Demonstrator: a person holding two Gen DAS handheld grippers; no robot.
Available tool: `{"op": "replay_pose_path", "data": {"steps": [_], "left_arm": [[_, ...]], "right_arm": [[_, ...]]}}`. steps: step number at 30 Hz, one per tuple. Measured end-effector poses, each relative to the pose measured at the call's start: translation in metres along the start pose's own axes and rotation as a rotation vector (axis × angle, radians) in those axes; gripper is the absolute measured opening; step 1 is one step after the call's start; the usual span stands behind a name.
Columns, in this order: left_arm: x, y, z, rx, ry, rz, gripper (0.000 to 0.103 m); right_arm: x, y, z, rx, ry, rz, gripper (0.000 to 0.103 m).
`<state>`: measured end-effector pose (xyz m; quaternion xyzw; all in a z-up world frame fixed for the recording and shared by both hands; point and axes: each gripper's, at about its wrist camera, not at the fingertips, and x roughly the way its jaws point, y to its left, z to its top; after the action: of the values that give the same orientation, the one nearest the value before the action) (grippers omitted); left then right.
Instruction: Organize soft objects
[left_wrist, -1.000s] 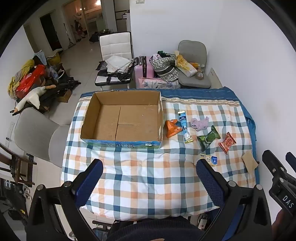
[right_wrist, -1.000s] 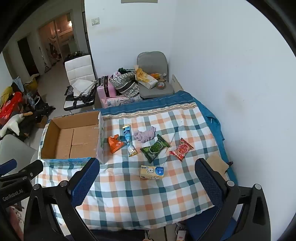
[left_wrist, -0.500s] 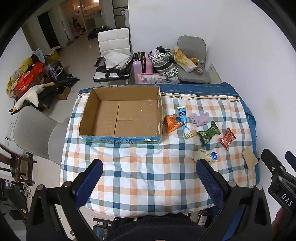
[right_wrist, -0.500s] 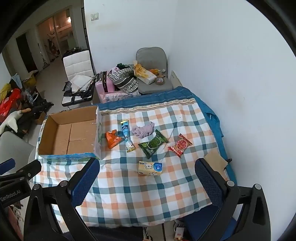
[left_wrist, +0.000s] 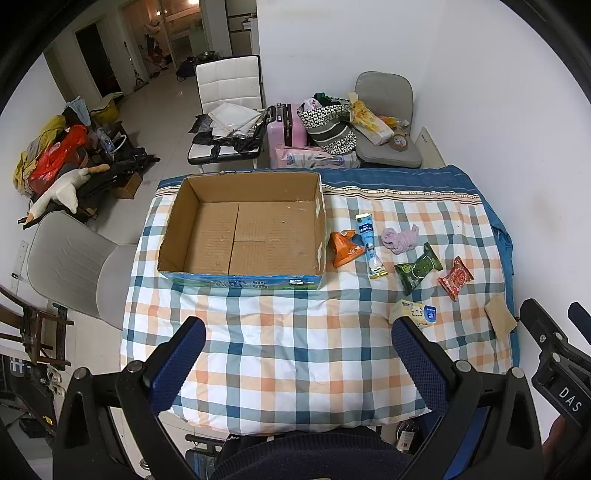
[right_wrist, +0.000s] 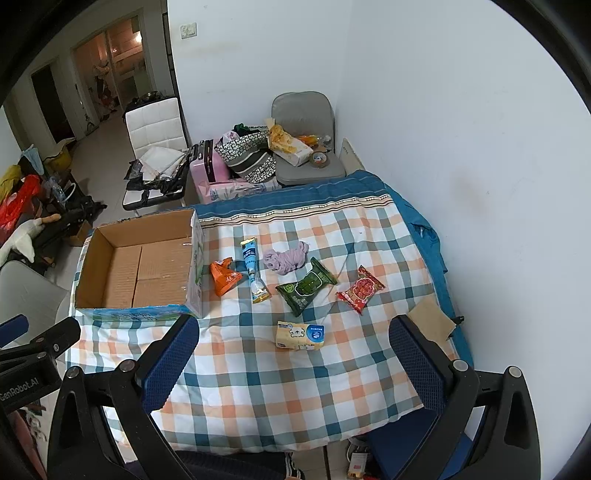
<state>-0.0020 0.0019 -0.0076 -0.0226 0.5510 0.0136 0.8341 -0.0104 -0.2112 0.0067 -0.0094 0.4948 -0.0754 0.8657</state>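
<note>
Right wrist view: six soft items lie on the checked table (right_wrist: 258, 387), right of one cardboard box (right_wrist: 147, 266) with nothing inside. Items: one orange packet (right_wrist: 223, 277), one blue tube (right_wrist: 253, 268), one crumpled lilac cloth (right_wrist: 286, 258), one green packet (right_wrist: 306, 286), one red packet (right_wrist: 360, 290), one yellow tissue pack (right_wrist: 300, 335) nearest the grippers. Packet print is unreadable. Left gripper (left_wrist: 295, 363) and right gripper (right_wrist: 291, 363) hang above the near table edge, jaws spread wide and holding nothing. Housings read "DAS" and "GenRobot.AI".
</note>
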Motion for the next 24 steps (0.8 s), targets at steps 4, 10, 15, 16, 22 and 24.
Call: {"op": "replay_pose_path", "data": {"steps": [4, 10, 15, 16, 22, 24], "left_arm": [[0.0002, -0.0002, 0.0003, -0.002, 0.001, 0.000, 0.103], [-0.0004, -0.0003, 0.0010, 0.001, 0.000, 0.000, 0.103], [0.0012, 0.0010, 0.0007, 0.000, 0.000, 0.000, 0.103], [0.0014, 0.0014, 0.0007, -0.001, 0.000, -0.001, 0.103], [0.0068, 0.0032, 0.0059, -0.003, 0.000, 0.002, 0.103], [0.0065, 0.0031, 0.0060, -0.003, -0.001, 0.002, 0.103]], "right_arm": [[0.0000, -0.0005, 0.0002, 0.001, 0.000, -0.003, 0.103], [0.0027, -0.0026, -0.0001, 0.001, -0.003, -0.003, 0.103], [0.0013, -0.0005, 0.0012, 0.000, 0.001, -0.005, 0.103], [0.0020, -0.0013, 0.0009, 0.001, 0.000, -0.005, 0.103], [0.0025, -0.0011, 0.0011, -0.001, -0.002, -0.002, 0.103], [0.0033, -0.0018, 0.0010, -0.002, -0.001, -0.002, 0.103]]}}
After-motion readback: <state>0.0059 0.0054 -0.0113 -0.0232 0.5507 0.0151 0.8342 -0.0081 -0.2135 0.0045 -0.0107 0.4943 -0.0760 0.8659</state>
